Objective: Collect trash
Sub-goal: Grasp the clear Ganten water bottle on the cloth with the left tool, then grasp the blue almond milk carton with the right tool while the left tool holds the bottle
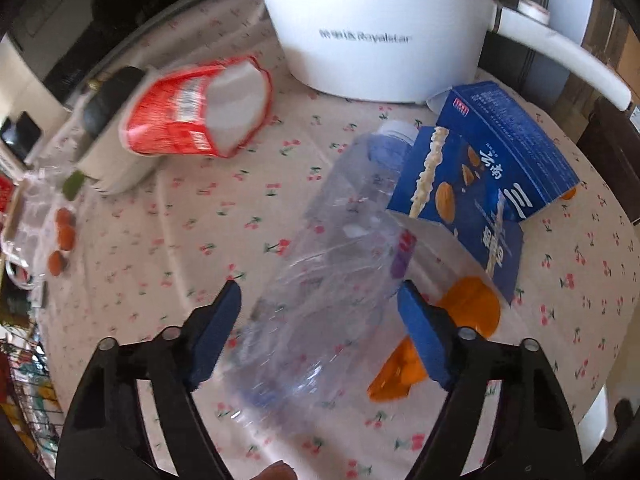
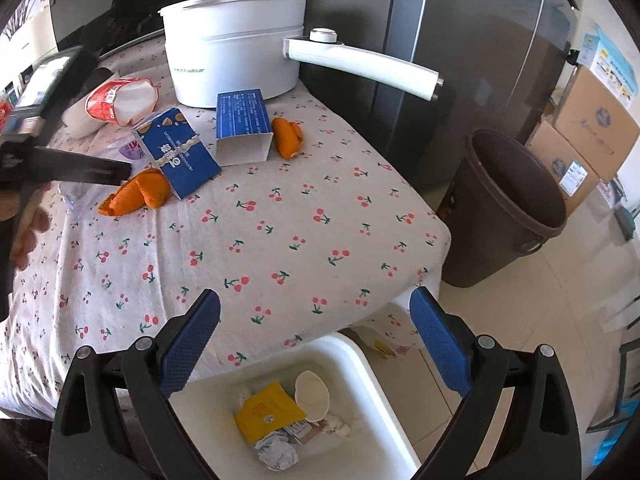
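A clear plastic bottle with a blue cap lies on the cherry-print tablecloth. My left gripper straddles its lower half, and its blue pads stand close to the bottle's sides with a thin gap on the left. An opened blue carton leans on the bottle's neck, with orange peel just right of the gripper. A crumpled red-and-white packet lies at the far left. My right gripper hangs open and empty over a white bin that holds wrappers and paper.
A white electric pot with a long handle stands at the back of the table. A second blue carton and more peel lie in front of it. A brown waste bin stands on the floor beside stacked cardboard boxes.
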A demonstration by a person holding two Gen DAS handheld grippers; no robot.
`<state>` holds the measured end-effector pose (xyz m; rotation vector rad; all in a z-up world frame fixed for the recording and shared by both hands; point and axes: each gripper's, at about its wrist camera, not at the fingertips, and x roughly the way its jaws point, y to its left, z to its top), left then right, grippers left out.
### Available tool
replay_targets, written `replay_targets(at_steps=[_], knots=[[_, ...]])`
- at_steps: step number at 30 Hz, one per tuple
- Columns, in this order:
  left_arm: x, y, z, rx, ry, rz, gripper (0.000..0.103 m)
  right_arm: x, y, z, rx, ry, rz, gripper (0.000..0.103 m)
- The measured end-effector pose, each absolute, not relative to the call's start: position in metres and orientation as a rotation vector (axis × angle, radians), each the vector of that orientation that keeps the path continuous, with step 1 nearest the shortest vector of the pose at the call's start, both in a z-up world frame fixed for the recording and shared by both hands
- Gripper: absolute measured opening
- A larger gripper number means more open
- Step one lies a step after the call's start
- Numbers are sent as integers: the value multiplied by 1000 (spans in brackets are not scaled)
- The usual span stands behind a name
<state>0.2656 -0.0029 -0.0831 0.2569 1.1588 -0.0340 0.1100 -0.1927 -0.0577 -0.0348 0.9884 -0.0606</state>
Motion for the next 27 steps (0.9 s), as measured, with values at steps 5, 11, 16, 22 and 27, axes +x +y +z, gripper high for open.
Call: replay_targets(at_steps=[5,11,16,22,27], knots=[[269,13,-84,150,1163,-48,43,113,-185,-60,-72,977,-38,93],[228,59,-61,-40,1087,-20,42,130,-166,-61,-97,959,87,93],[170,99,-34,-216,1013,-34,42,165,-144,-51,-102,936,169,93],[148,125,-10,-325,951,-48,42,223,-91,-32,-192,930,247,93],[148,132,-1,-356,929,-66,43,267,-47,-46,-329,1011,308,83]])
